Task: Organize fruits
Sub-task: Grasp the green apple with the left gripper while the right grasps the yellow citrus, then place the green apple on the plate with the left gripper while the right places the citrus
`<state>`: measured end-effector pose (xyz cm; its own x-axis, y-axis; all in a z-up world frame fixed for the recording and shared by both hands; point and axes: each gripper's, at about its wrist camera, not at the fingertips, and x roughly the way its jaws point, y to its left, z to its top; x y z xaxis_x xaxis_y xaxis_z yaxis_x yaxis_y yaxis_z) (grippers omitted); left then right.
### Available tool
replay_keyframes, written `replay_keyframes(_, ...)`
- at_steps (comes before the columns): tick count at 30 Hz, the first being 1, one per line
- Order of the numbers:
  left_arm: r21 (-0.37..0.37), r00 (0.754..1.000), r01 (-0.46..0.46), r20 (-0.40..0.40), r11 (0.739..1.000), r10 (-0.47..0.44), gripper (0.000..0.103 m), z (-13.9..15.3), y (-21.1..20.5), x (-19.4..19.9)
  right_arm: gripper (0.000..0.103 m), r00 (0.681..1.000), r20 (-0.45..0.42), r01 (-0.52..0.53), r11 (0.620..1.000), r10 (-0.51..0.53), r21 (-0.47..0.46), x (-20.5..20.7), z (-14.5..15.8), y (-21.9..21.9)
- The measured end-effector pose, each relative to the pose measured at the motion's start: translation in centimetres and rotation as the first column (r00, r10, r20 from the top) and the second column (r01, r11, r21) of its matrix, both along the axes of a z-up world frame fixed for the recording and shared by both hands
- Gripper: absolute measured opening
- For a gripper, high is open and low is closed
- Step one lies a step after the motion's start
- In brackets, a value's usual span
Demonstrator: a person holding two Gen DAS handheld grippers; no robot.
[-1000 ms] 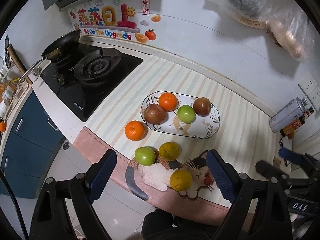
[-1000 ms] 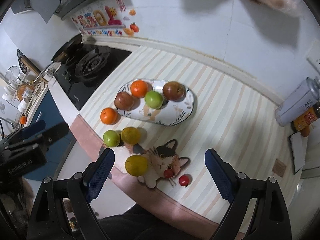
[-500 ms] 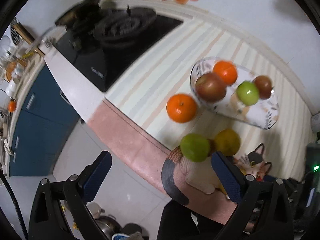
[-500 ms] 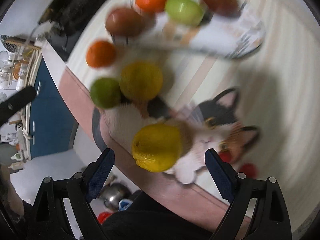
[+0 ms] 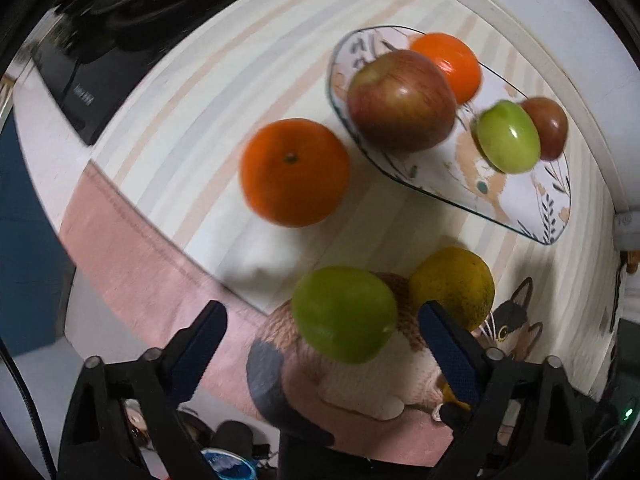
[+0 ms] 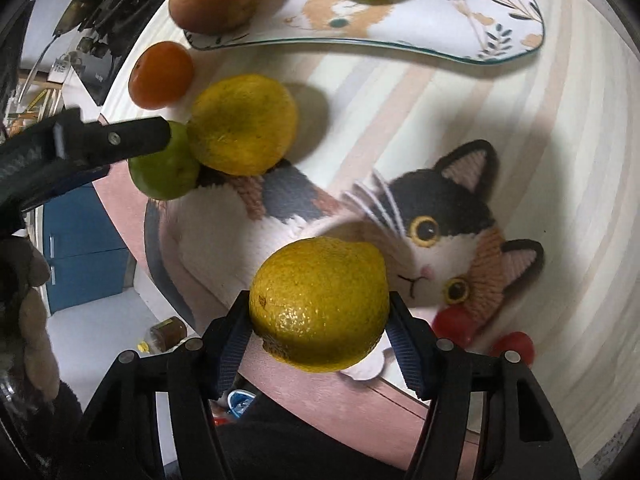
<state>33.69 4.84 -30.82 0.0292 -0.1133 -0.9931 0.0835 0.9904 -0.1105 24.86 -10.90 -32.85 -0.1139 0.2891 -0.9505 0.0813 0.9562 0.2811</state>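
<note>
The right hand-held gripper (image 6: 320,330) pinches the yellow citrus (image 6: 319,305) on the cat mat (image 6: 248,216); the left hand-held gripper (image 5: 322,342), spread, brackets the green apple (image 5: 344,314) at the mat's plate-side (image 5: 532,208) end.

Four round fruits sit on the oval patterned plate (image 5: 532,216); a yellow-green citrus (image 6: 320,306) fills the right view's lower centre.

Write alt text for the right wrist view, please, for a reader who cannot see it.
The right gripper closes its two fingers around a yellow citrus fruit above a cat-shaped mat. Behind it lie another yellow citrus, a green fruit, an orange and a fruit plate.
</note>
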Motion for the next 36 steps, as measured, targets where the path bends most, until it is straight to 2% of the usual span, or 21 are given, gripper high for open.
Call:
replay_keyframes(1,-0.008,1.000,0.015,0.003,1.000,-0.015,0.082,-0.2,-0.3,-0.1,0.067,1.000,-0.001,0.002,1.000,-0.002,0.002,0.1,0.1,-0.2)
replay_keyframes(2,-0.002,1.000,0.031,0.000,1.000,-0.031,0.070,-0.5,-0.5,-0.1,0.067,1.000,-0.002,0.007,1.000,-0.007,0.005,0.1,0.0,-0.3)
replay_keyframes(3,-0.007,0.999,0.044,-0.006,0.999,-0.044,0.064,-0.8,-0.8,-0.2,0.067,1.000,-0.003,0.008,1.000,-0.008,0.006,0.1,0.0,-0.3)
replay_keyframes(5,-0.039,0.998,0.056,-0.007,0.998,-0.057,0.058,-1.1,-1.2,-0.5,0.067,1.000,-0.001,0.002,1.000,-0.002,0.003,0.3,0.0,-0.5)
replay_keyframes(10,0.012,0.996,0.089,0.022,0.996,-0.089,0.058,-0.9,-2.4,-1.3,0.067,1.000,0.015,-0.023,1.000,0.023,-0.008,0.3,0.1,0.4)
replay_keyframes(16,-0.003,0.997,0.070,0.039,0.998,-0.070,0.057,0.8,-2.5,-2.0,0.067,0.997,0.062,0.033,0.999,-0.034,0.023,0.9,1.9,-0.8)
replay_keyframes(22,-0.090,0.992,0.076,0.105,0.993,-0.067,0.057,7.0,-2.8,-1.4,0.067,0.985,0.135,0.104,0.993,-0.110,0.054,2.8,5.4,-3.8)
replay_keyframes(26,-0.139,0.982,0.115,0.168,0.984,-0.091,0.057,11.1,-5.2,0.3,0.067,0.967,0.189,0.162,0.984,-0.172,0.068,4.8,8.0,-6.7)
replay_keyframes(28,-0.135,0.977,0.131,0.184,0.982,-0.105,0.057,12.0,-6.3,1.0,0.067,0.958,0.211,0.185,0.981,-0.194,0.062,5.8,8.6,-7.9)
replay_keyframes(32,-0.103,0.975,0.151,0.180,0.983,-0.131,0.058,11.5,-8.3,4.0,0.067,0.948,0.233,0.217,0.976,-0.217,0.026,8.3,8.6,-10.4)
replay_keyframes(36,-0.093,0.986,0.141,0.104,0.986,-0.131,0.058,8.7,-9.9,6.4,0.067,0.951,0.228,0.218,0.976,-0.208,-0.018,10.5,7.4,-10.9)
